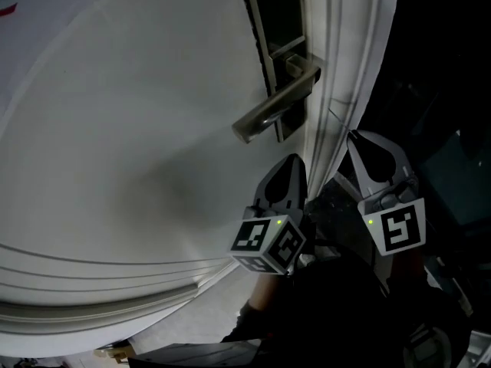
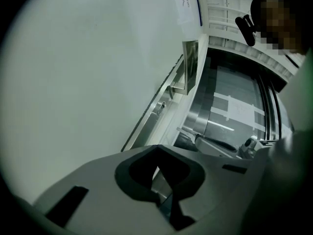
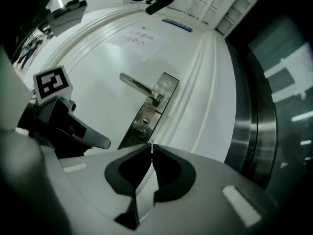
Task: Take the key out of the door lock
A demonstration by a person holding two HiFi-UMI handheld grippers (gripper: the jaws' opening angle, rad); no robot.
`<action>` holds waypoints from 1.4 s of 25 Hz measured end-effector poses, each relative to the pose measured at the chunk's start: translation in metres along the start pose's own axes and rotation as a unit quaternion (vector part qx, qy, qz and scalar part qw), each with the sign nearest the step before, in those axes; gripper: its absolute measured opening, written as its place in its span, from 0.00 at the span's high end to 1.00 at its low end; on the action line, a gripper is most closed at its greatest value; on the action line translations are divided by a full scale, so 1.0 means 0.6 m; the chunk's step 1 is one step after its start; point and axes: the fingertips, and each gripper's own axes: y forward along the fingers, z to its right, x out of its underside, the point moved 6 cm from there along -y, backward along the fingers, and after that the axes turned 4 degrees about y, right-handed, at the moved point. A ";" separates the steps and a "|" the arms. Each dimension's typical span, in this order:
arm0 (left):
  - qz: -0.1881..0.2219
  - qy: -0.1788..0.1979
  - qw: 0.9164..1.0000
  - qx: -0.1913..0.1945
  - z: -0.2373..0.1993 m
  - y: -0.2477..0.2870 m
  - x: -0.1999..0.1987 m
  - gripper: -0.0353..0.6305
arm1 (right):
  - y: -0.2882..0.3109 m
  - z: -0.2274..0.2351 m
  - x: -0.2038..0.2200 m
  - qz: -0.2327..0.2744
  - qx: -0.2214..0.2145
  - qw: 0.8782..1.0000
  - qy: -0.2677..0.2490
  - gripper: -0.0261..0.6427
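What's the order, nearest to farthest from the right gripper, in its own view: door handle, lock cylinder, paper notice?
From the right gripper:
1. lock cylinder, just past the jaw tips, slightly left.
2. door handle, beyond it, lever pointing left.
3. paper notice, farthest, near the view's top.

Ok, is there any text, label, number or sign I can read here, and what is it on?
No text is legible in any view.
White paper notice on the white door: dark print, too blurred to read.
Blue strip label beside that notice: too small to read.
Black-and-white square markers on the gripper cubes: patterns only, no words.
Silver lock plate: no marking can be made out.
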 end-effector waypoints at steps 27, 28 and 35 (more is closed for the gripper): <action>-0.021 0.008 1.000 0.020 0.027 0.014 0.026 0.95 | -0.034 0.024 0.025 -0.001 -0.045 0.993 0.112 0.94; -0.021 0.008 1.000 0.020 0.027 0.014 0.026 0.95 | -0.033 0.024 0.025 -0.001 -0.046 0.993 0.112 0.94; -0.019 0.005 1.000 0.018 0.027 0.014 0.026 0.95 | -0.030 0.023 0.026 -0.002 -0.051 0.993 0.111 0.94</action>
